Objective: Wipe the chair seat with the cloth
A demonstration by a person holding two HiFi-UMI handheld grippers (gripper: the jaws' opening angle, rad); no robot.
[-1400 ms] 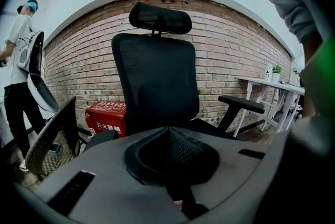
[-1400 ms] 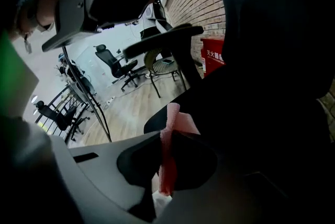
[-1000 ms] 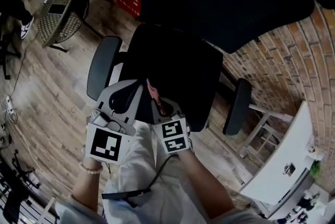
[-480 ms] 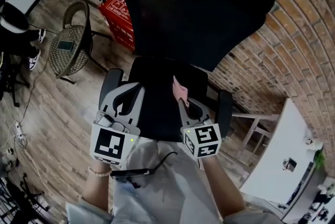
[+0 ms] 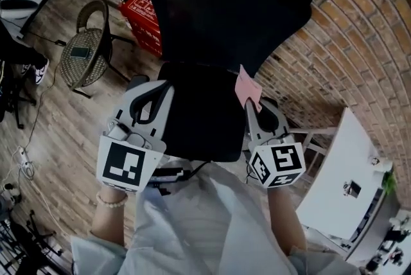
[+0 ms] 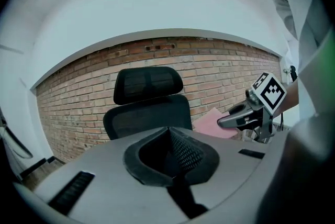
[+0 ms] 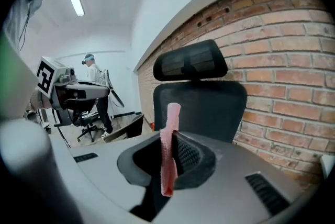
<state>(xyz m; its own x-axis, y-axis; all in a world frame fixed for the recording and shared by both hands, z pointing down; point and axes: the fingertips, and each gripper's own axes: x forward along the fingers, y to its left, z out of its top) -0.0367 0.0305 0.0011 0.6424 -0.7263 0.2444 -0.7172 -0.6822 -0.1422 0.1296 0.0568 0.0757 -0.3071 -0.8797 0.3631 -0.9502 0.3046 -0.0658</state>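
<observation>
A black office chair stands against the brick wall, its seat between my two grippers and its backrest beyond. My right gripper is shut on a pink cloth, held up at the seat's right edge. In the right gripper view the cloth stands upright between the jaws, with the backrest behind. My left gripper hovers at the seat's left side, shut with nothing in it. From the left gripper view I see the backrest and the cloth.
A wicker chair and a red crate sit on the wooden floor to the left. The brick wall runs behind and to the right. A white table stands at the right. A person stands far off.
My right gripper has carried the pink cloth from the seat's front middle up and across to its right edge. The left gripper stays at the left side. The head view has tilted up.
</observation>
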